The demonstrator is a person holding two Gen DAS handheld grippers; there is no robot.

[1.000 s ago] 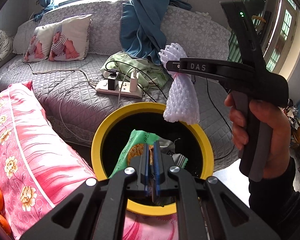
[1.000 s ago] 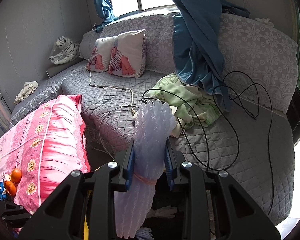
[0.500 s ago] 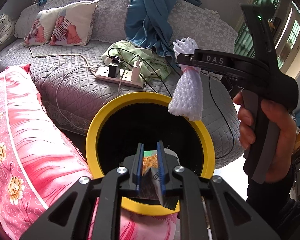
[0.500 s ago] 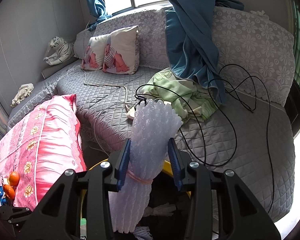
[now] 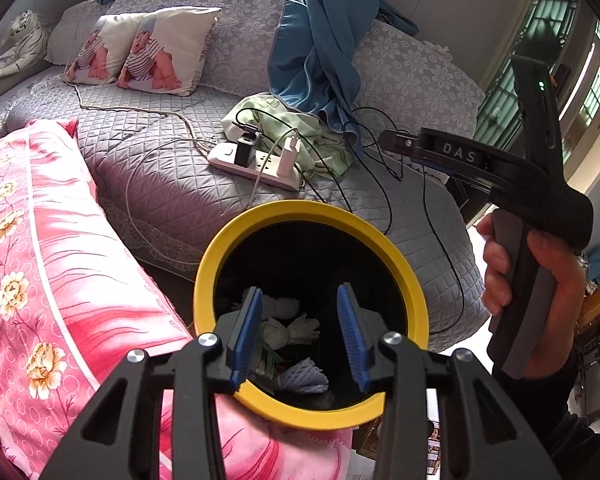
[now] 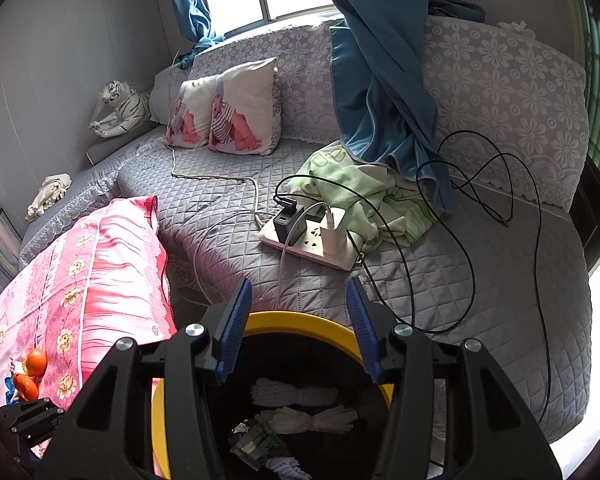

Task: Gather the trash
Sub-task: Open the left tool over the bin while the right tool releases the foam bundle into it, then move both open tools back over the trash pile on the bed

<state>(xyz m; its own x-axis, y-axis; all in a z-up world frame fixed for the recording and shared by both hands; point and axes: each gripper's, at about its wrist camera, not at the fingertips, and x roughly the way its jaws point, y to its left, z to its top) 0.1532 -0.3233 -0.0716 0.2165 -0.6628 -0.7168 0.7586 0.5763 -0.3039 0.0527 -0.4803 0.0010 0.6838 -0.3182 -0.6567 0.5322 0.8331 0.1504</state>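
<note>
L wrist view: left gripper [image 5: 303, 334] hangs over the near rim of the yellow-rimmed trash bin [image 5: 216, 258], jaws spread and just been opening, nothing between the pads. Down in the bin, seen through the gap: white foam fruit nets [image 5: 288, 330], a crumpled green snack wrapper [image 5: 266, 360] and a pale lilac foam net [image 5: 303, 379] nearest the lens. Right gripper [image 5: 394, 145] sits above the bin's far-right rim, held by a hand [image 5: 540, 292]; from this side its jaw gap can't be read, but no trash hangs off it. Bin stands btw the pink floral pillow [image 5: 52, 272] on the left and the front edge of the grey quilted sofa [image 5: 172, 184].

R wrist view: right gripper [image 6: 298, 332] over the bin [image 6: 158, 420], jaws apart and just been opening, nothing between them. Below: two white foam nets [image 6: 296, 394] lie across the bin's middle, the green wrapper [image 6: 256, 440] and a bit of the lilac net [image 6: 286, 466] at the near edge.

Progress, as I judge it: both carried pieces are dropped, so this round is done. Left on the sofa seat: power strip w/ chargers [image 6: 308, 240], black cables [image 6: 460, 208], green cloth [image 6: 364, 196], blue curtain [image 6: 380, 80] — none reads as trash. A pale crumpled cloth or paper [image 6: 48, 194] on the sofa's far left edge could be; can't tell. Oranges [image 6: 30, 372] by the pillow's near corner look like fruit, not waste.
</note>
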